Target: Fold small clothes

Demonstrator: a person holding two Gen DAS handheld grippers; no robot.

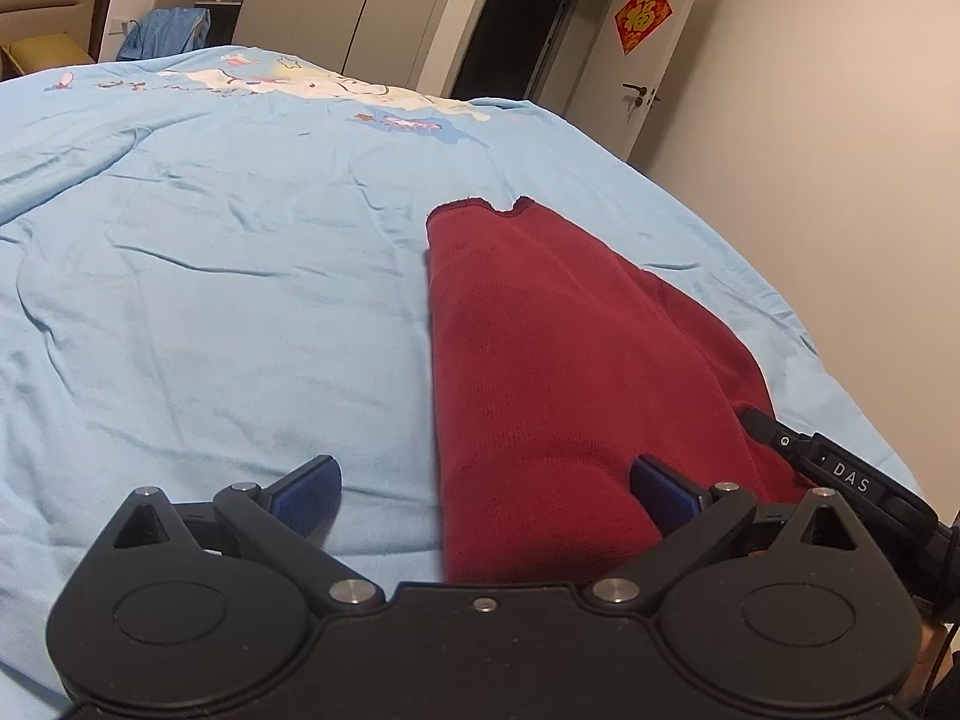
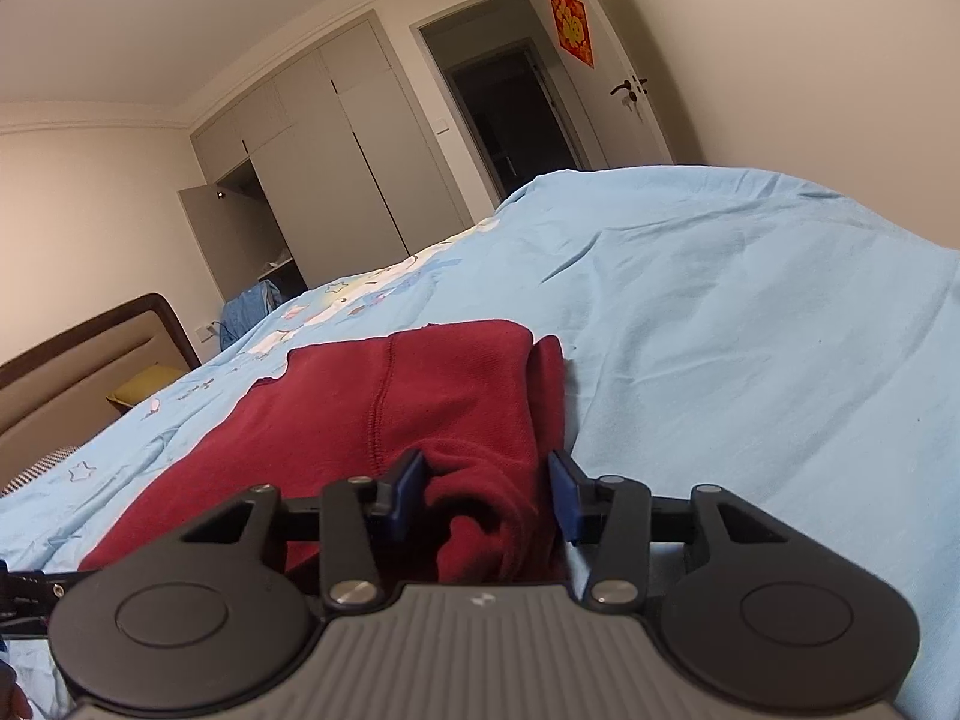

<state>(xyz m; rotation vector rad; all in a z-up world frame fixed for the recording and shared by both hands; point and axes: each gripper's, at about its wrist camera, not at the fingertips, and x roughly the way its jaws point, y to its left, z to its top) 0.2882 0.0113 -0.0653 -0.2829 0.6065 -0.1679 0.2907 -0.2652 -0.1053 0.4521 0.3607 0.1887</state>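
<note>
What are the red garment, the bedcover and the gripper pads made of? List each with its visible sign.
Red garment: a knit, probably cotton; fine ribbed texture, matte, stitched seam.
Bedcover: thin woven cloth, likely cotton; soft creases, printed pictures, no sheen.
Pads: blue, finely ridged, perhaps rubber or textured fabric; unclear.

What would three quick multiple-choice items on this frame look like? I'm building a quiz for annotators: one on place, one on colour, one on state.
1. Where does the garment lie?
A. on the bed
B. on a chair
C. on the floor

2. What colour is the garment?
A. white
B. dark red
C. green

3. How does the left claw stand?
A. shut on the cloth
B. out of view
C. open

Key: 1 A, the dark red garment rests on the light blue bed cover. 2 B, its knit is dark red in both views. 3 C, the left claw has its pads wide apart.
</note>
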